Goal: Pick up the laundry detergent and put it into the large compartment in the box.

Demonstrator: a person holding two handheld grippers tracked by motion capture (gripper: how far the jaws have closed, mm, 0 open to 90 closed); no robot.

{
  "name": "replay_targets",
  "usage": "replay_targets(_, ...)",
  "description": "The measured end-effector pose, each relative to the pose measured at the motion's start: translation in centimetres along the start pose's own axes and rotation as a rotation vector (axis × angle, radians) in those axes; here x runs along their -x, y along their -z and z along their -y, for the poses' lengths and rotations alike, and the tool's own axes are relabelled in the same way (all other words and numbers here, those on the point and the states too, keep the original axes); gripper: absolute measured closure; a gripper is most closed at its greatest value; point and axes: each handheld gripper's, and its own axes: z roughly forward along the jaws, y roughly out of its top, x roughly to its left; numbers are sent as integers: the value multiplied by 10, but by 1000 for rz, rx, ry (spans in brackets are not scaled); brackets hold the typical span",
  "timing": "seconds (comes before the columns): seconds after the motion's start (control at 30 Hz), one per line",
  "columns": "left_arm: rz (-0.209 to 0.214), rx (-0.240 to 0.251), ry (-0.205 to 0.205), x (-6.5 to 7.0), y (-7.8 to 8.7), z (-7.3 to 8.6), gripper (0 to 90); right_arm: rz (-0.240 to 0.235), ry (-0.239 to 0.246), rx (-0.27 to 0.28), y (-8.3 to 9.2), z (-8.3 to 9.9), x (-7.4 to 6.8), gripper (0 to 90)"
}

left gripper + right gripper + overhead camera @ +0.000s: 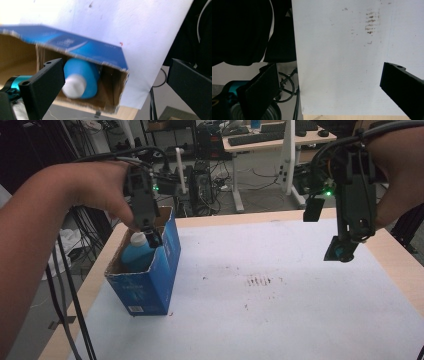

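Observation:
An open blue cardboard box (150, 280) stands on the left of the table. Inside it a blue bottle (136, 256) with a white cap (138, 239) stands upright. My left gripper (150, 232) hangs over the box mouth, just above the cap, held by a hand. In the left gripper view the jaws stand wide apart; my left gripper (115, 72) is open, and the bottle (83, 77) lies in the box (82, 48) beside the left jaw, untouched. My right gripper (340, 251) is raised over the table's right side, open, with nothing between its fingers (404, 87).
A white sheet (280, 320) covers the wooden table (400, 265), with a patch of dark smudges (257, 281) near the middle. Beyond the far edge are desks, a computer tower (202, 185) and cables on the floor.

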Motion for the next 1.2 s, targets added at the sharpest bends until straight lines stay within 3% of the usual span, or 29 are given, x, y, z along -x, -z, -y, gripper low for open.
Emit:
replay_targets(0.03,-2,0,-19,3,-1,-5,17,-1,1,0,0,0,0,16)
replay_targets(0.1,-2,0,-19,3,-1,-5,17,0,4,-1,0,-1,0,16)
replay_targets(0.13,-7,-5,-76,11,-5,-18,17,-1,2,-3,-1,-1,0,15)
replay_targets(0.4,7,5,-153,22,-24,-44,17,0,-5,-8,-2,-2,2,16)
replay_targets(0.67,35,20,-172,25,-44,-55,17,-4,-1,-12,-2,-4,1,16)
replay_targets(0.9,43,13,-166,18,-62,-60,17,-1,0,-20,-2,-2,4,16)
replay_targets(1.2,50,33,-174,15,-66,-67,17,-2,-2,-12,1,3,11,16)
